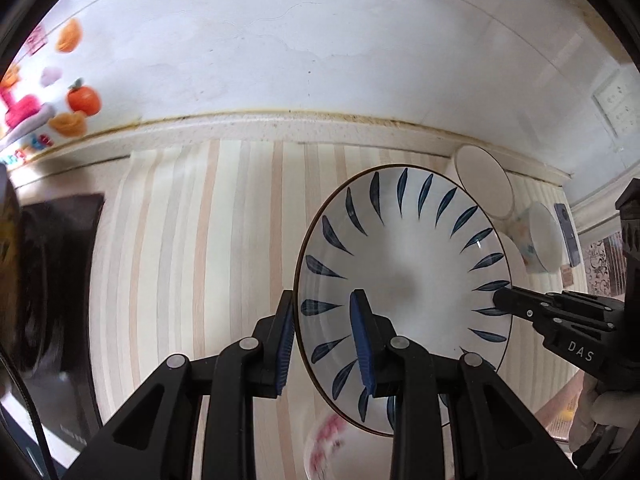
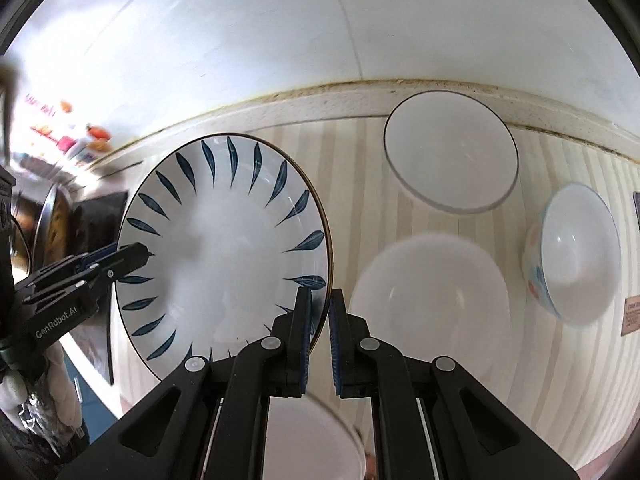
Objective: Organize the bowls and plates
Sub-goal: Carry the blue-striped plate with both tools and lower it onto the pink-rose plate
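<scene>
A white plate with blue leaf marks (image 1: 404,280) (image 2: 224,248) is held above the striped counter (image 1: 200,240). My left gripper (image 1: 324,344) straddles its left rim, jaws fairly wide, one pad outside the rim and one over the plate face. My right gripper (image 2: 319,320) is shut on the plate's right rim; it shows at the right of the left wrist view (image 1: 520,304). The left gripper shows at the left of the right wrist view (image 2: 132,256). Below the plate lies a pink-flowered bowl (image 1: 332,448).
On the counter (image 2: 360,160) stand a white bowl with dark rim (image 2: 450,156), a plain white bowl (image 2: 432,304) and a bowl with coloured outside (image 2: 576,260). Another white bowl (image 2: 316,440) lies under my right gripper. A dark cooktop (image 1: 52,300) is at left. The wall runs behind.
</scene>
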The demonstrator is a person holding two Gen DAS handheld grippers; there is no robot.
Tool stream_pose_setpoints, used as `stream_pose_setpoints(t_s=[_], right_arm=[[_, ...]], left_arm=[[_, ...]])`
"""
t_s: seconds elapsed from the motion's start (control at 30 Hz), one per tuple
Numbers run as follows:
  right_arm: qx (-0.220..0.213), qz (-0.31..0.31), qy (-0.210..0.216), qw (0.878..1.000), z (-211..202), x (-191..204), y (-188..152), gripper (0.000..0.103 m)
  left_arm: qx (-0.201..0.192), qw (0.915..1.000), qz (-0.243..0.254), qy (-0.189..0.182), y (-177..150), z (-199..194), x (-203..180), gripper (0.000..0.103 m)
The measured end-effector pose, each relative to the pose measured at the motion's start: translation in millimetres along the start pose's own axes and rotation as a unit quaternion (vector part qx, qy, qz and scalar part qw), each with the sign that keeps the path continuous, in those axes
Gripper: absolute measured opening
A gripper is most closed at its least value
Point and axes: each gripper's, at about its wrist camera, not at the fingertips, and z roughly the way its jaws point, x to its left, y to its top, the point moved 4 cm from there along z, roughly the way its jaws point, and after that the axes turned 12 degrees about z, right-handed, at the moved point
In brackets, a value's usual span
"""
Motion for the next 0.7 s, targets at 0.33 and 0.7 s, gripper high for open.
stream_pose_setpoints(t_s=[0.33,0.7], right_arm=[[0.022,-0.031,0.026,0.999,-17.9,-7.1,-84.1,0.010],[0.052,-0.033,0.016,0.998,-9.0,-35.6,-158.2,0.010]], left_arm=[[0.010,0.9994,-0.033,0.002,-68.6,-12.0,-23.8,0.025],[0.044,0.9983,-0.034,-0.018,-128.2,8.8,-45.2,0.025]])
